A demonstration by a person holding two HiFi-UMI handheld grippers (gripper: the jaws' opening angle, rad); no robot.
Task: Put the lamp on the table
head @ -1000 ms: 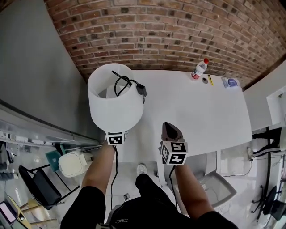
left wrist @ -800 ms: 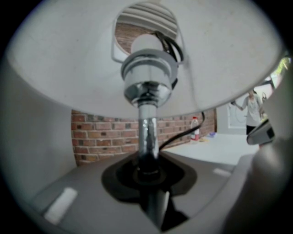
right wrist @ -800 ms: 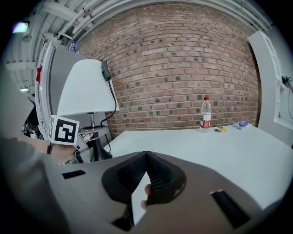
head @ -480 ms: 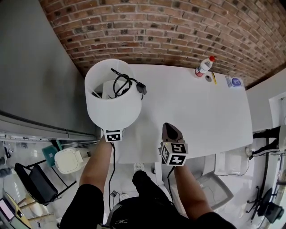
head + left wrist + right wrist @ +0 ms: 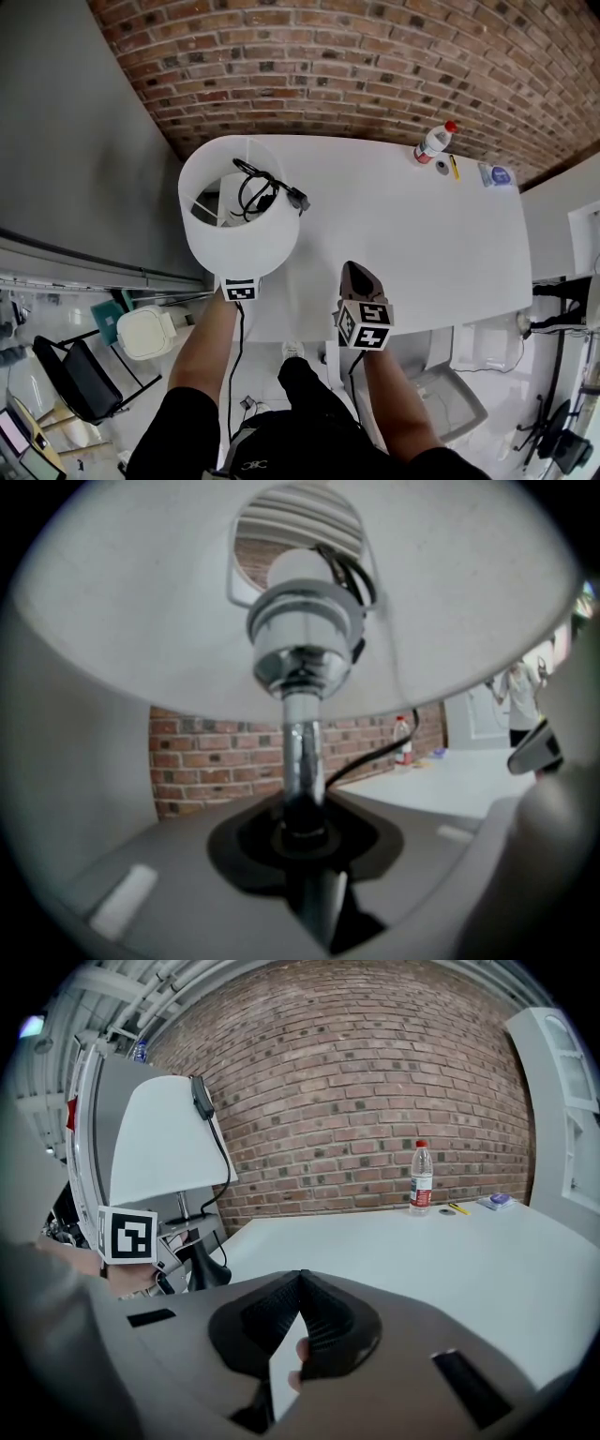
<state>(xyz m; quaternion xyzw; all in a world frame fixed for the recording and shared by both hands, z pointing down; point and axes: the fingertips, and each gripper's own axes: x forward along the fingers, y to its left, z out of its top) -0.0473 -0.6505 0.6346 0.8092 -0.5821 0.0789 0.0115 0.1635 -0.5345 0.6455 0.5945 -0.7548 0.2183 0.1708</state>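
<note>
Lamp (image 5: 239, 211) is upright at the tabletop's (image 5: 412, 234) near-left corner, its stem clamped in the left gripper's (image 5: 305, 832) jaws. Bare tabletop lies just right of its base. The right gripper (image 5: 300, 1283), jaws together and empty, hovers to the right.

A white lamp (image 5: 239, 234) stands over the worktop's (image 5: 422, 234) near left corner, with a black cord (image 5: 258, 187) looped in the top of its shade. The left claw (image 5: 241, 286) reaches in under the shade. The right claw (image 5: 356, 274) hangs over the near edge, jaws together. A bottle (image 5: 433, 143) stands at the far right corner.
</note>
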